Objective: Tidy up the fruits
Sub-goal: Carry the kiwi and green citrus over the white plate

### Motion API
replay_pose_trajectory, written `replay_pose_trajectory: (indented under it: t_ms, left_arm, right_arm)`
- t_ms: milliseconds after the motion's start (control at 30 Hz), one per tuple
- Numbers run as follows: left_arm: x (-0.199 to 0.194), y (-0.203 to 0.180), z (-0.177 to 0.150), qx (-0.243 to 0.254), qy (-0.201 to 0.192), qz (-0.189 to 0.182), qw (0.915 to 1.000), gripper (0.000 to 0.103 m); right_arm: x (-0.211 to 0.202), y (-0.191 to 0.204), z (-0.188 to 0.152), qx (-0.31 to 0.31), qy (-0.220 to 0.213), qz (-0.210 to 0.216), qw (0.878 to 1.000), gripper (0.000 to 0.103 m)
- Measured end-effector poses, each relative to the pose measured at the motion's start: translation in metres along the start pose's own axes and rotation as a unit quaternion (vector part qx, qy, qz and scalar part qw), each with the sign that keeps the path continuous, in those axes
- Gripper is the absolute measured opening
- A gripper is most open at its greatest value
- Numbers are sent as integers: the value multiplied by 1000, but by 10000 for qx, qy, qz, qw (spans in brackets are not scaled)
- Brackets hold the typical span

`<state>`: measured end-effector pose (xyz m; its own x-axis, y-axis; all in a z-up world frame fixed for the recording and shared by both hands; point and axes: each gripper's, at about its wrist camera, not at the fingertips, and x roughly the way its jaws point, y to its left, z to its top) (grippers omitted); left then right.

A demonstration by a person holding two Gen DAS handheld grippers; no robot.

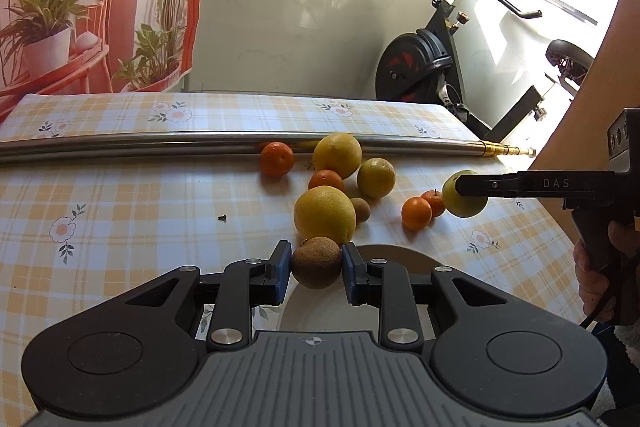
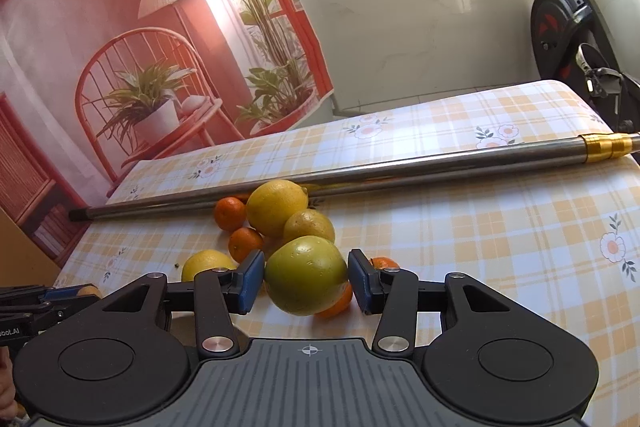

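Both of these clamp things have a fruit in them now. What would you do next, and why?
Probably ease the left hand-held gripper down and release its brown kiwi onto the plate just beneath it. The right hand-held gripper holds the green fruit further off.

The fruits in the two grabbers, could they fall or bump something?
Maybe. The right gripper pinches the round green fruit only at its sides, in the air, so it might slip and drop onto the small oranges below. The left gripper holds a brown kiwi close to a big yellow fruit; a nudge could set the pile rolling across the table.
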<state>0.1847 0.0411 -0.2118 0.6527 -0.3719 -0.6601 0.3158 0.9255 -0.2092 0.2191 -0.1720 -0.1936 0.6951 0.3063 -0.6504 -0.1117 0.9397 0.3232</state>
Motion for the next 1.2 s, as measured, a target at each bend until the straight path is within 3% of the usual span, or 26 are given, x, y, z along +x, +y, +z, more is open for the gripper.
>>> replay_pose_trajectory:
  t_ms: [567,1200]
  left_arm:
    - [12,-9,-22,412,608,143,9972,29]
    - [20,-12,-34,635,841,295,9940,29]
  right_arm:
    - [12,46,-24,-1036,1161,350,9872,42]
    - [21,60,-43,-1515,1761,434,9717,43]
